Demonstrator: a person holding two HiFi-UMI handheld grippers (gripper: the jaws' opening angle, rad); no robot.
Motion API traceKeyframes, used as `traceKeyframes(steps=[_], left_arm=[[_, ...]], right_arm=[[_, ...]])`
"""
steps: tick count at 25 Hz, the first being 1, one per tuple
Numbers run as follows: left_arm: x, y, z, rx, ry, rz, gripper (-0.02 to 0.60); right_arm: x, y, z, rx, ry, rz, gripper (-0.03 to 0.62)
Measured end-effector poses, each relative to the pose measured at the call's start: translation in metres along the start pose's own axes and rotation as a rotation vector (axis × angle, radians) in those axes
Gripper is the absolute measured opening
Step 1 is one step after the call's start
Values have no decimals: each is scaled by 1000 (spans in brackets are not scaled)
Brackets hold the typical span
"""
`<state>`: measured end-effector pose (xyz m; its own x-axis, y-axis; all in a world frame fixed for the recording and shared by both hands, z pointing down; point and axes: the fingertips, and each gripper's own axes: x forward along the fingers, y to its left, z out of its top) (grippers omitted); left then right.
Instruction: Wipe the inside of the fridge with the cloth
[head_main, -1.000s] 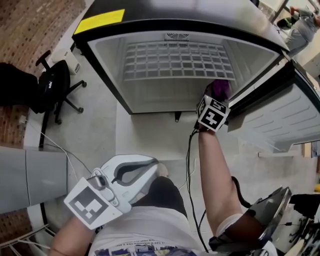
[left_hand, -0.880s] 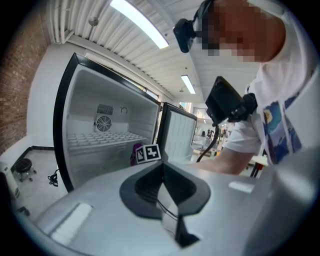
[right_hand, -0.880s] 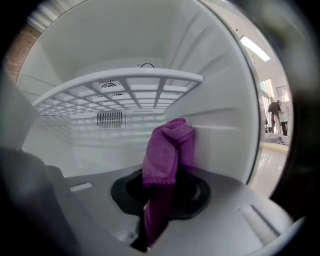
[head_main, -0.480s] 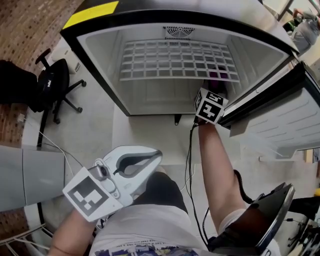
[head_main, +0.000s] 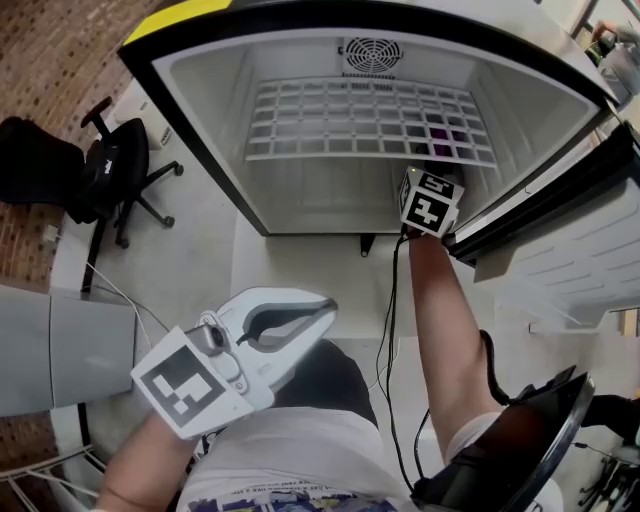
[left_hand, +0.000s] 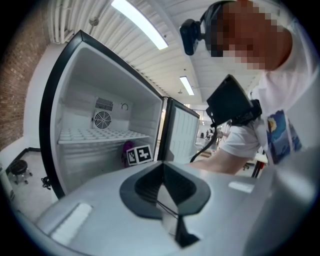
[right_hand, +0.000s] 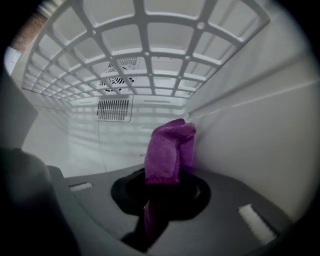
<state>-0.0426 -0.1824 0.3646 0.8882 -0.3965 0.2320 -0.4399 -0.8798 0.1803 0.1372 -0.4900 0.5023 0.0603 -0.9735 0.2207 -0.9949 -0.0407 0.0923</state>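
The purple cloth (right_hand: 169, 150) looks soft and light, a limp fabric with a fine nap, so it will probably fold and bunch instead of lying flat by itself. In my judgement it is best held by a gathered end, as it is here, so that the loose part is pressed on the surface and does the wiping. A grip that is too shallow may let it slip out when it drags on the plastic.

The right gripper (right_hand: 160, 187) is clenched on the lower, bunched part of the cloth. The free part stands up past the jaw tips, folded over itself. It is just ahead of this gripper and a little to its right, very close to the fridge's right side wall (right_hand: 255, 110); I cannot tell if it really touches the wall. The wire shelf (right_hand: 145, 55) lies above the gripper, and the vent grille (right_hand: 114, 109) on the back wall is well ahead of it, to its left. So the cloth is inside the open fridge (head_main: 200, 130), in the lower right part under the shelf.

The left gripper (head_main: 318, 312) hangs outside the fridge, well apart from it, near the person's body. Its jaws are closed together with nothing between them.
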Motion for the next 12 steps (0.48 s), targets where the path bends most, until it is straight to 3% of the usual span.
traceKeyframes(steps=[12], left_arm=[[1, 10, 3, -11, 8, 24, 6]], right_arm=[[27, 8, 1, -15, -12, 56, 54]])
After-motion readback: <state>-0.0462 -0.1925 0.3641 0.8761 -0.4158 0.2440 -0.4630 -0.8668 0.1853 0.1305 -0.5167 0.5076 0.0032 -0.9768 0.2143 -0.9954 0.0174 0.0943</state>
